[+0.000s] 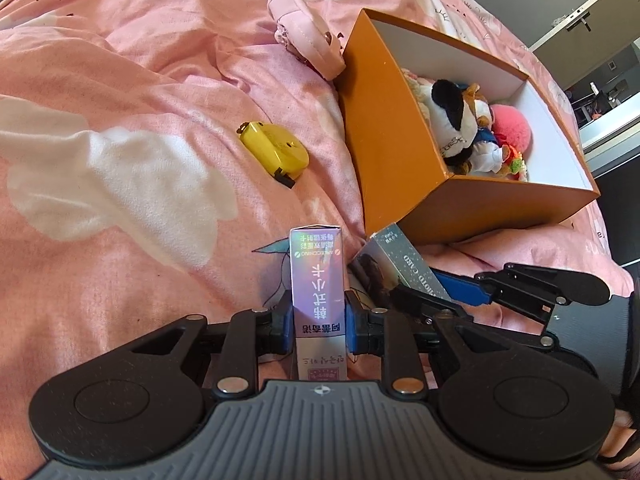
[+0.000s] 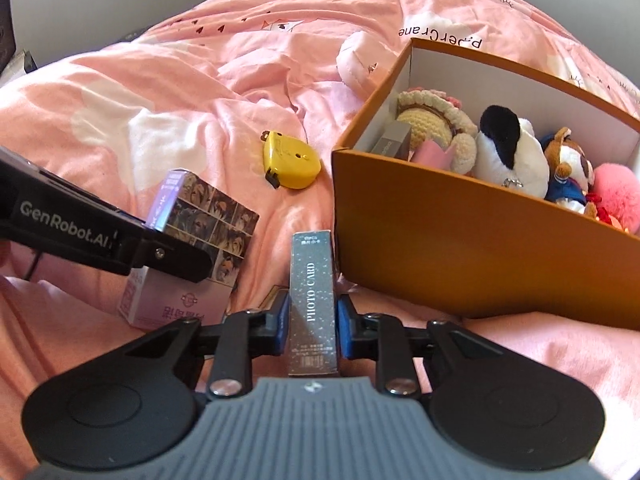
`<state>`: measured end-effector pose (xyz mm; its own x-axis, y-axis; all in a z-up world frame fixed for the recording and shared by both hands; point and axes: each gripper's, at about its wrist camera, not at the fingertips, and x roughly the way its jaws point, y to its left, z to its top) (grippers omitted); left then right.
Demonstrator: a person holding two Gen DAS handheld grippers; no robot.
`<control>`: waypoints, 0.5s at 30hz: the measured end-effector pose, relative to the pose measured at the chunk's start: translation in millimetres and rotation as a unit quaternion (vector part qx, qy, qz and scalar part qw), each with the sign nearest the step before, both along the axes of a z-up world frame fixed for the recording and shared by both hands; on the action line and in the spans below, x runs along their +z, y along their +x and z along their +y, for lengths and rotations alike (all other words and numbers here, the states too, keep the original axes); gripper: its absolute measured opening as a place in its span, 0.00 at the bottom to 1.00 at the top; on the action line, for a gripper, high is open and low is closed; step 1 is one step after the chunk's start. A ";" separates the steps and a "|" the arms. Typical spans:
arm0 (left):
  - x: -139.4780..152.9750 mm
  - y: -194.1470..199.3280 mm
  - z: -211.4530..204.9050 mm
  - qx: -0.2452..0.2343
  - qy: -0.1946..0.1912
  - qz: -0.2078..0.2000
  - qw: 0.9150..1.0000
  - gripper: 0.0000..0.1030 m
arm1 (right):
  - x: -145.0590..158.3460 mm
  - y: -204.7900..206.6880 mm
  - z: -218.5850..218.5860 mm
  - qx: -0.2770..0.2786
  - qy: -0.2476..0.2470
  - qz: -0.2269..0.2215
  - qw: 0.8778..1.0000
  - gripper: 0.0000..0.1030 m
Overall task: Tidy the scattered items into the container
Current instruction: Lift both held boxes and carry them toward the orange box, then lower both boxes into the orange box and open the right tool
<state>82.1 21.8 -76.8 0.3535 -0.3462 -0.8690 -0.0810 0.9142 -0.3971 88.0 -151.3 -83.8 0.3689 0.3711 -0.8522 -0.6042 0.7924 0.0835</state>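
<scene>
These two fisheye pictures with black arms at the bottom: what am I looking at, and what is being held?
There is no robot here. A person carries a hand-held two-finger gripper in each hand, with a camera on each looking forward along its fingers.

In the left wrist view, the left gripper is shut on a holographic lilac card box. In the right wrist view, the right gripper is shut on a grey box printed PHOTO CARD.

Everything lies on a pink duvet. A yellow tape measure and a pink pouch are still out. The orange box already holds plush toys.
</scene>
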 end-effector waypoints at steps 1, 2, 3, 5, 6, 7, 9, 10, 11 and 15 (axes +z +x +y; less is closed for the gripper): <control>1.9 0.0 1.2 0.002 -0.002 -0.002 1.000 0.26 | 3.7 0.7 -5.3 -0.004 0.015 0.008 1.000 0.25; 3.8 0.1 2.3 0.004 -0.005 -0.004 1.000 0.26 | 8.4 0.7 -10.4 -0.005 0.033 0.015 0.999 0.25; 6.2 0.1 3.8 0.006 -0.007 -0.007 1.000 0.26 | 13.5 0.1 -15.2 -0.007 0.046 0.019 0.999 0.25; 13.4 1.3 6.9 0.011 -0.011 -0.015 1.000 0.26 | 24.7 -2.9 -23.3 -0.008 0.067 0.020 0.997 0.25; 17.8 1.8 8.4 0.013 -0.014 -0.020 1.000 0.26 | 31.8 -4.8 -26.9 -0.008 0.078 0.017 0.997 0.25; 22.7 2.6 9.9 0.014 -0.018 -0.026 0.999 0.26 | 38.5 -6.2 -30.9 -0.010 0.088 0.013 0.996 0.25; 33.9 4.7 13.0 0.017 -0.030 -0.037 0.999 0.26 | 53.3 -7.4 -39.6 -0.018 0.110 0.003 0.994 0.25; 41.1 6.6 14.3 0.017 -0.039 -0.044 0.998 0.26 | 60.6 -7.0 -43.1 -0.022 0.121 -0.004 0.992 0.25; 48.5 8.7 14.5 0.015 -0.046 -0.051 0.998 0.26 | 68.8 -6.3 -47.5 -0.027 0.133 -0.012 0.991 0.25; 82.0 21.9 4.5 -0.005 -0.050 -0.096 0.994 0.26 | 98.8 -0.1 -60.1 -0.043 0.161 -0.059 0.984 0.25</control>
<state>104.0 26.3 5.2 0.5049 -0.4326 -0.7470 0.0144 0.8695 -0.4938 87.9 -211.4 15.0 0.4999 0.5787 -0.6443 -0.5575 0.7844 0.2720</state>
